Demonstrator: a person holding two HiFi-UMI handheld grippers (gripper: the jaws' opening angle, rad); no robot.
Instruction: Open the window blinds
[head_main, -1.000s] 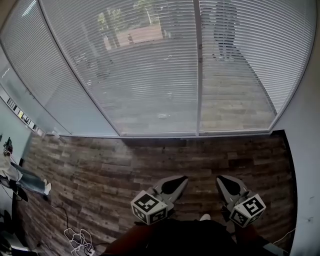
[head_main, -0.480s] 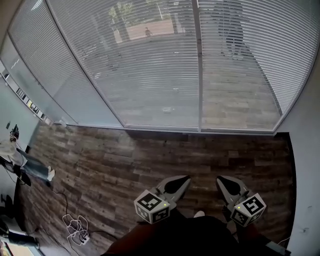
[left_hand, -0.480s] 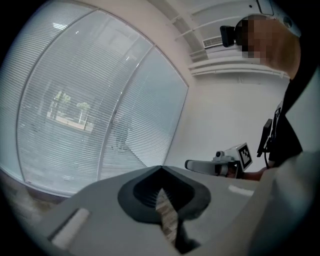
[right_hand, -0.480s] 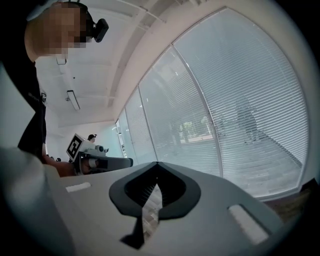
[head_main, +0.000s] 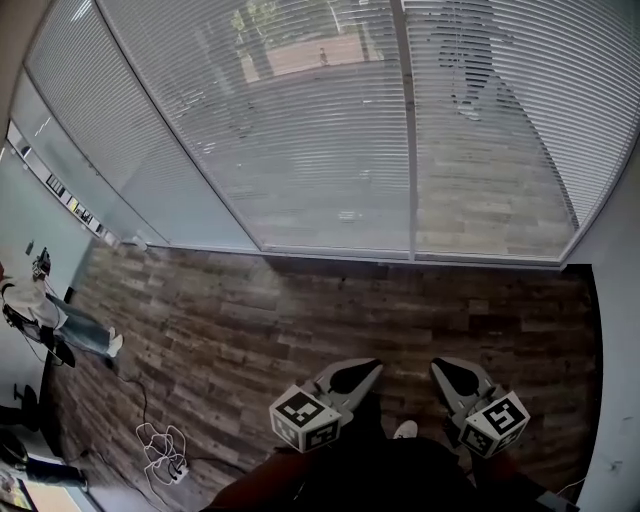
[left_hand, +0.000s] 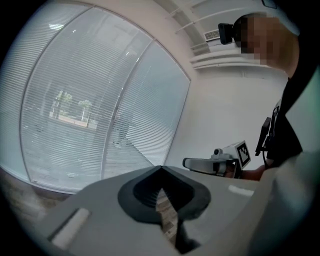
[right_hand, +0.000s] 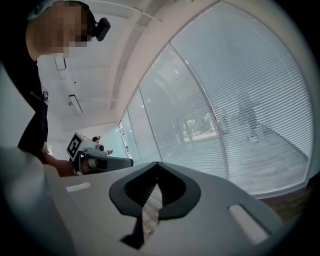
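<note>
Two grippers: left gripper (head_main: 372, 364) and right gripper (head_main: 437, 363), both with jaws pressed together, nothing between them.
Three blind panels: window blinds (head_main: 320, 150) hang lowered to the wooden floor (head_main: 300, 310), well ahead of both grippers.
Handling: slats probably light, thin, easily bent.
Hold: a tilt wand or cord, likely; none visible.

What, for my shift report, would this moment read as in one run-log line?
phase: before contact | left gripper: shut, empty | right gripper: shut, empty | window blinds: lowered, untouched
</note>
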